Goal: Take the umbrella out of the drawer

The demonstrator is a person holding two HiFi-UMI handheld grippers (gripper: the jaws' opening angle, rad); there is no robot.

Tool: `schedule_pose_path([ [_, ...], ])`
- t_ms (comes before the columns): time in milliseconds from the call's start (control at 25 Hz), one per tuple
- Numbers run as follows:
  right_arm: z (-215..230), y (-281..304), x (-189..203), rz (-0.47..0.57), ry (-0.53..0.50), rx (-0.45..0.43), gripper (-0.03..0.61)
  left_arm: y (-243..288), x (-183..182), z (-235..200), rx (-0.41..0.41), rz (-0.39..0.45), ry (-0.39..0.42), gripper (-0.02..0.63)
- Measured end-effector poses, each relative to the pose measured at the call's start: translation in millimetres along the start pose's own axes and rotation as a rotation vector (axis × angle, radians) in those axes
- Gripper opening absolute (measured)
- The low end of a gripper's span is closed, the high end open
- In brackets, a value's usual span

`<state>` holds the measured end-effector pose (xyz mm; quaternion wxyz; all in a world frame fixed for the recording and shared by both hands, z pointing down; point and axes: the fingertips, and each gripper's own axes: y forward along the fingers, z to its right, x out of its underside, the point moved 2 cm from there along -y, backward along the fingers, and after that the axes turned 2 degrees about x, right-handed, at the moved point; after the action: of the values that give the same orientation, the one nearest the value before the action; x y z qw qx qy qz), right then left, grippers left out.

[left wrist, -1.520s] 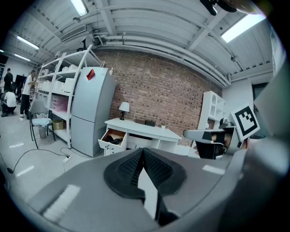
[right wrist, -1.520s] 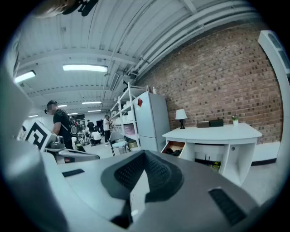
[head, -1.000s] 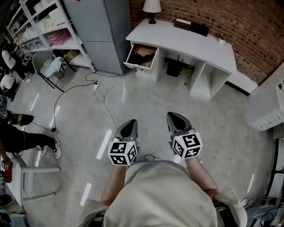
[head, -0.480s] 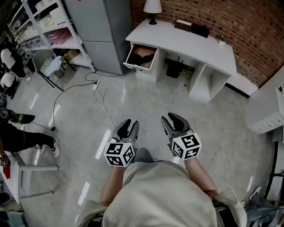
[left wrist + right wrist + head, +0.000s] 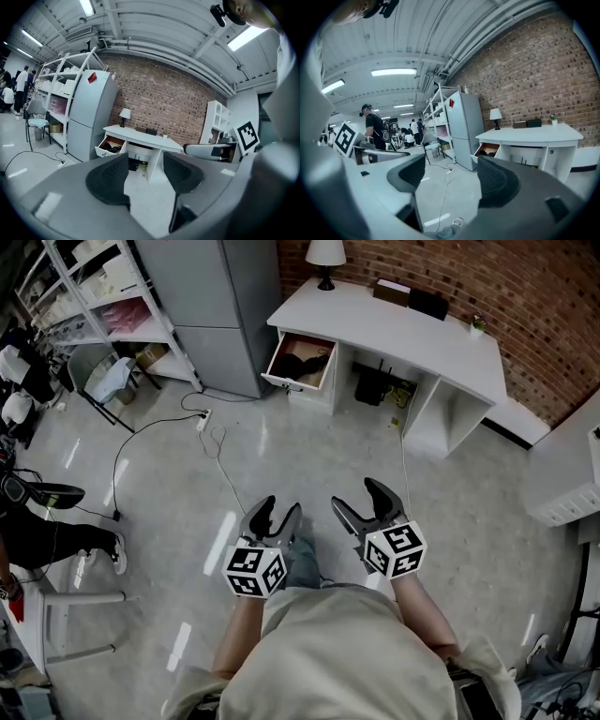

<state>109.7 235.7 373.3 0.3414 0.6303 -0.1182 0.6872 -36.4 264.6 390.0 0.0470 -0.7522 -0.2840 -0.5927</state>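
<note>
Umbrella, seemingly the dark bundle, lay in the open drawer, well apart from you; your left gripper and right gripper had just been spreading, empty, likely readying to grab.

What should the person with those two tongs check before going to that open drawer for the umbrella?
1. Drawer open: ok, it is pulled out of the white desk.
2. Umbrella in sight: cannot tell; a dark thing lies inside, too small to identify.
3. Left tongs free: ok; jaws have just been opening, nothing between them.
4. Right tongs free: ok; jaws have just been opening, wider, nothing between them.
5. Drawer within reach: not ok; it stands far off across the floor.
6. Way clear: not ok; a cable trails over the floor ahead of the left tongs.
</note>
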Motion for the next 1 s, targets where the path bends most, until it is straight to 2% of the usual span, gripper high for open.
schedule_pose_path([
  [360, 32, 65, -10, 0.009, 0.003, -0.005, 0.373, 61, -10, -46, 0.003, -0.009, 0.017, 0.221],
  [760, 58, 172, -46, 0.017, -0.002, -0.006, 0.382, 138, -59, -120, 0.048, 0.007, 0.041, 0.221],
  [1000, 69, 233, -65, 0.028, -0.007, 0.025, 0.382, 175, -83, -167, 0.075, -0.001, 0.039, 0.221],
])
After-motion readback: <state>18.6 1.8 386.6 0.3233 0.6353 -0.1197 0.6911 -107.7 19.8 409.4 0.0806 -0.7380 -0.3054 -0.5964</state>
